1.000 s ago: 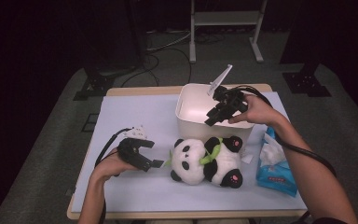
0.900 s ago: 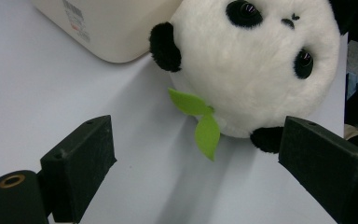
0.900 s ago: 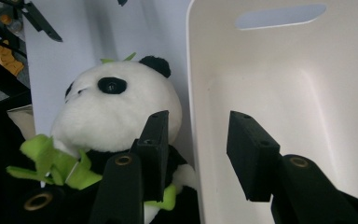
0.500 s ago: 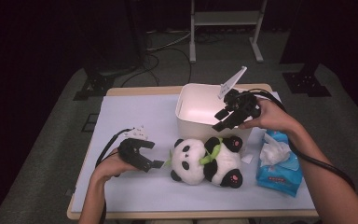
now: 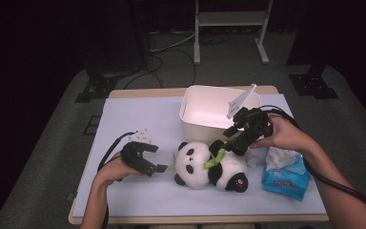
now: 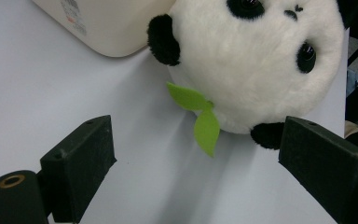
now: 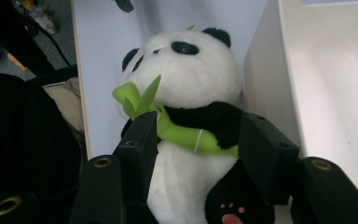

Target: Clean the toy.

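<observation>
One plush panda (image 5: 209, 164) lies on its back, long axis across the table, head toward my left gripper (image 5: 153, 164), feet toward the tissue pack (image 5: 284, 174). White body, black ears and limbs, one green bamboo sprig. Left jaws apart, head just beyond them. My right gripper (image 5: 236, 140) has been opening; jaws straddle its chest, contact unclear. One white bin (image 5: 205, 125) behind.

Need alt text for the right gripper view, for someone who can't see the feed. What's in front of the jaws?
The right gripper hangs open over a plush panda, its two black jaws either side of the green bamboo stalk across the toy's chest, pads not pressing. The panda lies on the pale table cover, close beside the white bin.
</observation>
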Demonstrator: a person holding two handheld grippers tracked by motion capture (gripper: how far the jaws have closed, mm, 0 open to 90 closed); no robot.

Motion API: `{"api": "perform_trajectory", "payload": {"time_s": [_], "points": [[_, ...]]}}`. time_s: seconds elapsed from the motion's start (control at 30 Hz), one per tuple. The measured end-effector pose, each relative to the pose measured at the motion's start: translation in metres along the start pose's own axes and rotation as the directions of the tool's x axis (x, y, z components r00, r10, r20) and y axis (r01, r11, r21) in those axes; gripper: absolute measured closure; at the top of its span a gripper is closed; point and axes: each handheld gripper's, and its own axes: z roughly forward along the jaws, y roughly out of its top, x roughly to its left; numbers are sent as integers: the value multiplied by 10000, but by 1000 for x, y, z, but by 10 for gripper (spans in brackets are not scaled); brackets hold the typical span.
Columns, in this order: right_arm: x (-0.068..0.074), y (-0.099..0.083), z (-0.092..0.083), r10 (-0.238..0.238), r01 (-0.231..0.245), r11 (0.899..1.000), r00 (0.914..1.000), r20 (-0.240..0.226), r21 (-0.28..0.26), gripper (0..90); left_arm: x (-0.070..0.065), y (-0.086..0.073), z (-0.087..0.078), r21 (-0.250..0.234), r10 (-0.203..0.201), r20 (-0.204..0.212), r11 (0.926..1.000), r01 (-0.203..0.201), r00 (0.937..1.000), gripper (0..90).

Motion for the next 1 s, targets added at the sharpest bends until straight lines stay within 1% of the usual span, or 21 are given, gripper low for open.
{"api": "perform_trajectory", "payload": {"time_s": [0.03,0.2,0.23,0.33,0.37,0.43,0.5,0.57,0.63,0.67,0.73,0.77,0.87,0.93,1.0], "points": [[3,-4,3,42,-42,10000,9999,-91,34,457,0,0,0,23,19,9,10000,-19,10000,95],[5,-9,10,138,-137,9999,9997,-195,96,456,-1,0,-1,23,33,14,10000,-33,10000,93],[6,-9,15,88,-84,9998,9996,-269,160,453,-1,0,-1,30,7,-17,10000,-7,10000,80],[8,-9,19,74,-65,9996,9993,-364,256,451,0,0,-1,13,12,-20,10000,-12,10000,80],[10,-9,23,-15,30,9994,9990,-451,331,449,0,0,-1,9,23,-23,10000,-23,10000,80],[11,-8,24,-38,55,9994,9988,-494,339,449,0,0,-1,-2,7,-16,10000,-7,10000,80],[15,-6,33,-156,193,9984,9975,-684,529,442,0,0,-1,7,9,-10,10000,-9,10000,80],[16,-5,35,-168,211,9981,9972,-732,578,441,0,0,-1,7,9,-6,10000,-9,10000,80],[18,-2,44,-346,406,9969,9954,-888,671,441,0,0,-2,-24,-5,-7,10000,5,10000,80],[18,-2,44,-346,406,9969,9954,-888,671,441,0,0,-2,-24,-5,-7,10000,5,10000,80],[20,0,51,-430,514,9954,9937,-1031,806,441,0,-1,-2,-24,3,-5,10000,-3,10000,80],[20,1,54,-431,522,9949,9937,-1038,867,439,1,-1,-3,-23,-4,-1,10000,4,10000,80],[20,2,57,-478,571,9950,9927,-1110,820,440,1,-1,-3,-23,-36,-3,10000,36,10000,79],[21,4,61,-520,623,9936,9928,-1079,939,443,1,-2,-3,-50,-69,-4,10000,69,10000,80],[21,5,63,-560,666,9933,9923,-1107,944,446,1,-2,-4,-49,-69,7,10000,69,10000,80]]}}
